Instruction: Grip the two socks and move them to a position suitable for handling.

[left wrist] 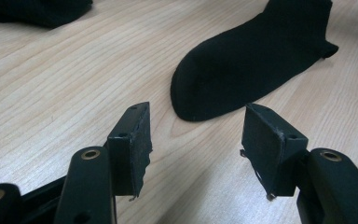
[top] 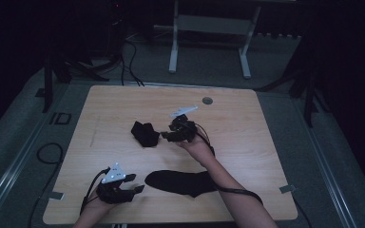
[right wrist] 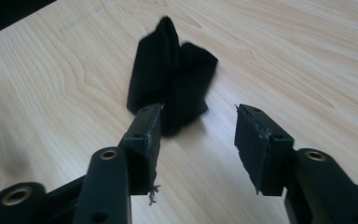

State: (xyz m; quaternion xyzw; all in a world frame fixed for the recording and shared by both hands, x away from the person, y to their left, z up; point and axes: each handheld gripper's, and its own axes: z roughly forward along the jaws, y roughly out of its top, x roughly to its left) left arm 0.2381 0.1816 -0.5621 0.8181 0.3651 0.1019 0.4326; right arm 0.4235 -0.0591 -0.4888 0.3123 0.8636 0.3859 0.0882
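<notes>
The right gripper (top: 165,136) is held just beside the crumpled black sock (top: 144,133) near the middle of the wooden table (top: 247,114); its jaws are parted with nothing between them (in the right gripper view the bunched sock (right wrist: 170,88) is seen lying just ahead of the left pad). The left gripper (top: 135,184) is held low at the near left edge, jaws likewise apart and empty, pointed at the toe of the flat black sock (left wrist: 247,70), which is laid out near the front edge (top: 183,182).
</notes>
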